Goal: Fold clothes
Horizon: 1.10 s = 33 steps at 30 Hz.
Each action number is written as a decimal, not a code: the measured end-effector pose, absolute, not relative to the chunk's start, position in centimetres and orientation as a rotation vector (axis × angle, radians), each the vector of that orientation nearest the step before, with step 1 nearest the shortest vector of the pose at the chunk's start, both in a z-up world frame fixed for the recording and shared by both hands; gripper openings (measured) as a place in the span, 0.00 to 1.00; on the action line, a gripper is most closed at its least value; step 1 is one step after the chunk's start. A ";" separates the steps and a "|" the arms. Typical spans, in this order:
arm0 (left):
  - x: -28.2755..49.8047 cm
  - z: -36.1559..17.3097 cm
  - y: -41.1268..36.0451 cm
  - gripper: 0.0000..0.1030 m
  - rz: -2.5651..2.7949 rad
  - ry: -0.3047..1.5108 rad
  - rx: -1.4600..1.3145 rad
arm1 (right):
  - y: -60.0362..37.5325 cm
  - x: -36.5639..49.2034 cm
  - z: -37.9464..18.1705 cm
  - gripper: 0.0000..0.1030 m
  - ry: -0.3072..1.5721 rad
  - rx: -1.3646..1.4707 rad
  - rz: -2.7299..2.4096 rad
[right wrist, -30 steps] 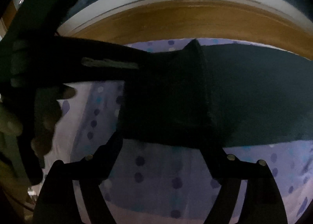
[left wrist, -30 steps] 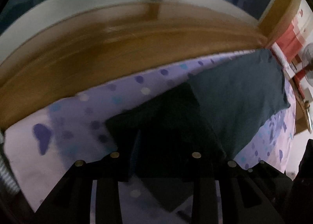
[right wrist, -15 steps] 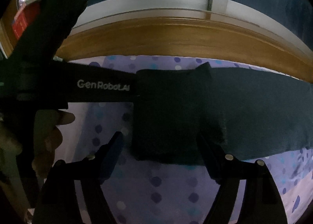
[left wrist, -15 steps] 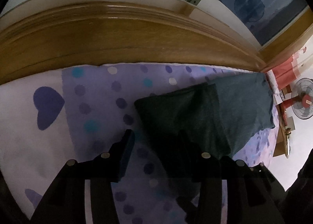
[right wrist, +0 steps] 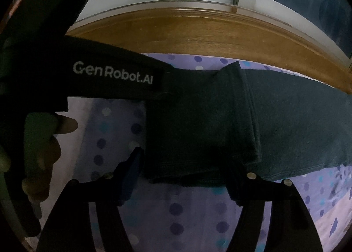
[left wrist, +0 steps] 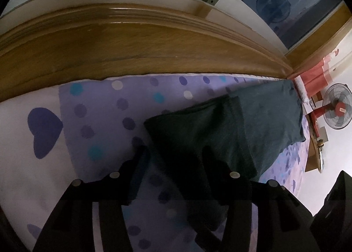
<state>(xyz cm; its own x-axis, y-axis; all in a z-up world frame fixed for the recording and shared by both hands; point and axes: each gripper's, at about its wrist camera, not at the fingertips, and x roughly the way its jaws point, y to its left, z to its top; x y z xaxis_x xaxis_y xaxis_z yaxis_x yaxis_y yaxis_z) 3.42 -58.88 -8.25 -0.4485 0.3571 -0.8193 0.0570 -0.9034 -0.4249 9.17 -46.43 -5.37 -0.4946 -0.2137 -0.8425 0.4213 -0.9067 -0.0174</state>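
fabric first: in the left wrist view a dark teal cloth garment (left wrist: 253, 124) lies flat on the lilac polka-dot bedsheet (left wrist: 105, 106), its long axis running from the near left end away to the far right, along the brown wooden bed frame (left wrist: 132, 49). the near left end is doubled over into a thicker dark panel (left wrist: 198, 133), so 1 fold already lies on it. the left gripper (left wrist: 173, 153) has its 2 fingers spread; the doubled end lies between them and just beyond, and whether they touch it i cannot tell.

in the right wrist view the same garment (right wrist: 297, 124) stretches off to the right, with the doubled panel (right wrist: 198, 124) at its left end. the right gripper (right wrist: 187, 159) is also spread, straddling the near edge of that panel without pinching it. the left gripper's black body (right wrist: 114, 73) reaches in from the left at the panel's far corner, held by a hand (right wrist: 41, 142).

both grippers sit at the doubled end; the long unfolded length lies to their right, so any further fold would likely turn on that side.
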 end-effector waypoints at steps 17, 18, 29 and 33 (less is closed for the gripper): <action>3.4 -8.1 -58.8 0.49 2.491 -0.591 -1.510 | -45.9 9.1 -5.3 0.40 0.335 1.294 -2.475; 3.3 -8.1 -58.7 0.38 2.493 -0.595 -1.506 | -45.7 9.1 -5.2 0.34 0.319 1.288 -2.477; 3.1 -5.3 -56.9 0.17 2.546 -0.586 -1.450 | -42.4 9.0 -3.6 0.15 0.062 1.185 -2.392; 3.1 -3.7 -55.9 0.17 2.574 -0.569 -1.423 | -40.7 8.5 -2.8 0.15 -0.023 1.118 -2.357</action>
<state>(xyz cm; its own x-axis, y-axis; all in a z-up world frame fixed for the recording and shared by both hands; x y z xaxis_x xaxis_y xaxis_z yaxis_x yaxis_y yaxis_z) 3.09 -55.94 -3.73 -0.5405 0.3045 -0.7843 0.0546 -0.9176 -0.3938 8.50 -40.74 -2.76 -0.5197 -0.4661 -0.7160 0.4519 -0.8612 0.2326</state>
